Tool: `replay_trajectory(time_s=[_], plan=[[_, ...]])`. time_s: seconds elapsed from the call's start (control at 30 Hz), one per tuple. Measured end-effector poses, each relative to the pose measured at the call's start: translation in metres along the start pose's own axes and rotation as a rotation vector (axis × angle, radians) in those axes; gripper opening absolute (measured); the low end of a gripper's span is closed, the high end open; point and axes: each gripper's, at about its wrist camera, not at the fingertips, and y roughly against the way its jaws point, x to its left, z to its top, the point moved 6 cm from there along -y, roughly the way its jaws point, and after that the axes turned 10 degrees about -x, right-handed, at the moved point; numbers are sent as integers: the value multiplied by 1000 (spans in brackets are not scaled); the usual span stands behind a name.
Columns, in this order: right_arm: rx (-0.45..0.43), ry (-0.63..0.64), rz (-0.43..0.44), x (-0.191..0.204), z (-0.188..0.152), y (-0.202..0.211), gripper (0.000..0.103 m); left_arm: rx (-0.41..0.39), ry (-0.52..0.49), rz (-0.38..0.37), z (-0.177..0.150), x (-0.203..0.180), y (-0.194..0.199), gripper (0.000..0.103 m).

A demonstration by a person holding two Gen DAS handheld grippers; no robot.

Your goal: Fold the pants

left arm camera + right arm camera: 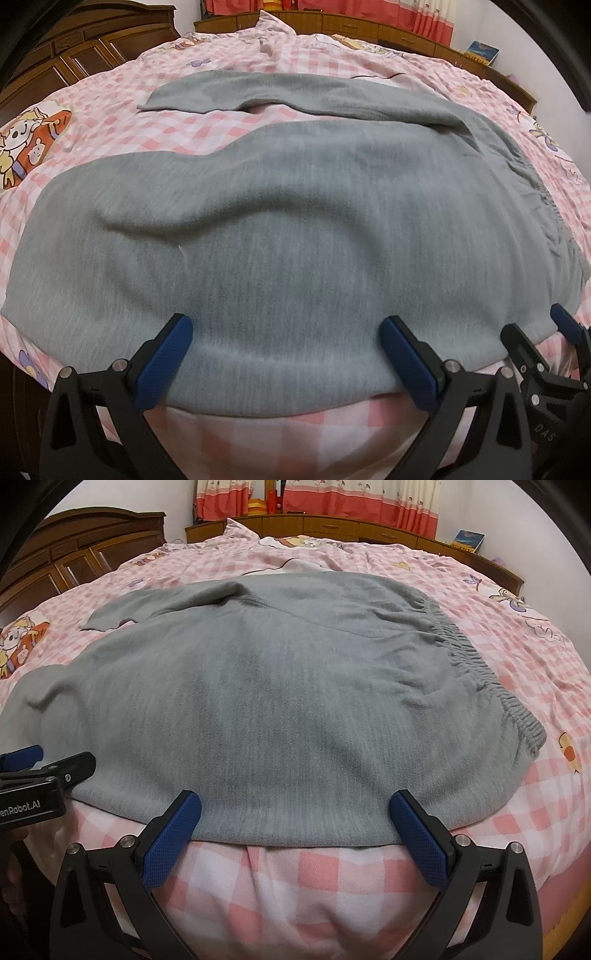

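Grey sweatpants [280, 229] [266, 709] lie spread on a pink checked bed, legs running to the left and the elastic waistband [476, 661] at the right. My left gripper [286, 328] is open at the near hem of the cloth, its blue pads [162, 362] straddling the edge without pinching it. My right gripper [295, 805] is also open, a little further right along the same near edge. Each gripper shows in the other's view: the right gripper [554, 332] at the far right, the left gripper [40, 764] at the far left.
The pink checked bedspread [295, 878] drops over the bed's near edge just below the grippers. A dark wooden wardrobe [66, 55] stands at the back left. A low wooden cabinet [332, 526] and red curtains [351, 498] line the far wall.
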Motion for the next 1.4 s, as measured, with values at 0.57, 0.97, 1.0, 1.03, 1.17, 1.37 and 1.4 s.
replay_trajectory(time_s=[0.57,0.97,1.0,1.03,1.17,1.37,1.4], plan=[[-24,29,63,-1,-3,12,103,-26,-10,-9,-1,1,1,103],[17,50,71,-40,-2,53,93,10,-25,-58,-1,10,18,103],[11,52,44,-50,-1,57,93,11,-12,-59,-2,13,21,103],[6,51,21,-60,-1,59,93,12,1,-61,-2,17,23,103],[-6,-2,-43,-100,2,62,93,8,34,-50,-2,30,32,103],[30,-220,-88,-156,6,43,90,-5,42,-19,-3,46,40,103],[36,-245,-70,-158,7,40,88,-8,39,-14,-4,50,42,103]])
